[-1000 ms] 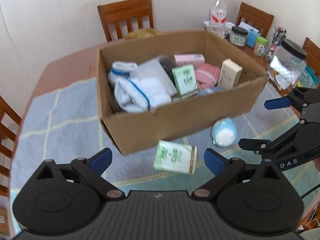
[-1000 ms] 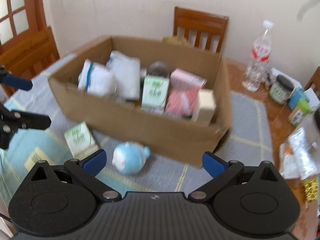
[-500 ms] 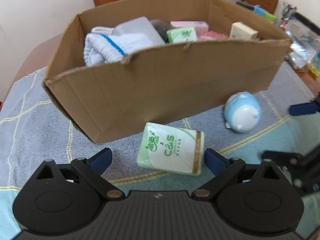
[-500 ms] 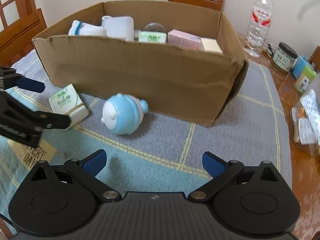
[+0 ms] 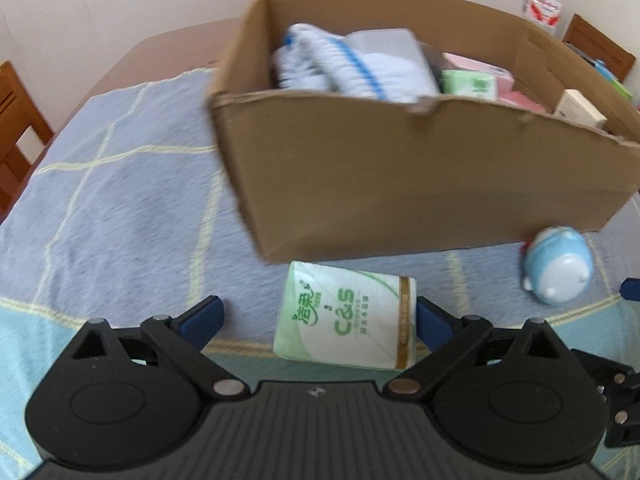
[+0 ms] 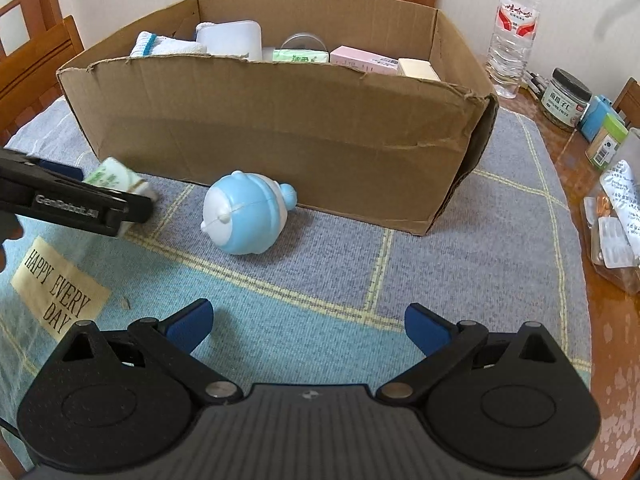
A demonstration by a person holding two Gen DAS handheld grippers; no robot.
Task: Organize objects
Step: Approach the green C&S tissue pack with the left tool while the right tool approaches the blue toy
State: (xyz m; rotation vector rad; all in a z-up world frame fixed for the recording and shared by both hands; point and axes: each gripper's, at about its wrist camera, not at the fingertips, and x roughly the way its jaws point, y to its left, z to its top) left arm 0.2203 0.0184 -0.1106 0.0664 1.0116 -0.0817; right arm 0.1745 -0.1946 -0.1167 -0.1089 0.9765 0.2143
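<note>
My left tool (image 5: 318, 316) is spread wide, its right finger just beside the green tissue pack (image 5: 346, 316), which lies flat on the bench cloth (image 5: 120, 200) close against the cardboard box (image 5: 420, 184). I judge the pack light and squashy, so I'd pinch it across the short sides, gently. My right tool (image 6: 308, 322) is wide and empty. Beyond it lies the blue round toy (image 6: 244, 216), likely smooth and prone to rolling.

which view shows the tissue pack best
The left wrist view: the tissue pack lies whole between the open left gripper fingers, label readable. The right wrist view shows only a corner behind that gripper.
</note>
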